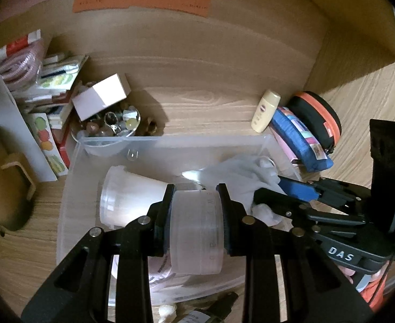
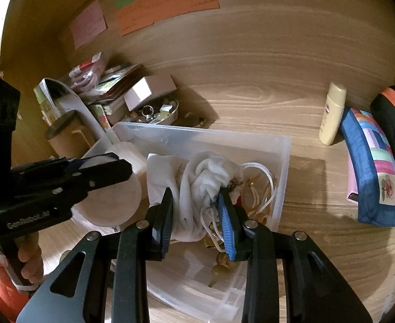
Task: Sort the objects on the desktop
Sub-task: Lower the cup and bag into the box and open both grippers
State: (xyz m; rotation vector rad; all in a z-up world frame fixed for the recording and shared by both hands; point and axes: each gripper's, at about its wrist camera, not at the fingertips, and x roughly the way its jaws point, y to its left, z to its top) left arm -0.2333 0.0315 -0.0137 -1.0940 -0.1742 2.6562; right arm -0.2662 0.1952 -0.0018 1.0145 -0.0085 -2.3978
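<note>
A: What's in the left gripper (image 1: 196, 216)?
B: Clamped on a frosted round plastic jar (image 1: 196, 231), over the clear plastic bin (image 1: 70, 188)
A: Right gripper (image 2: 197, 215)?
B: Pinching a white drawstring cloth pouch (image 2: 202, 188) inside the bin

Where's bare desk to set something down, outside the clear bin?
Free: the wood desktop behind the clear bin, from the trinket bowl across to the cream bottle. Also a strip right of the bin, before the blue pouch. Crowded: back-left corner, with the white box and stacked booklets; the bin itself is full.
</note>
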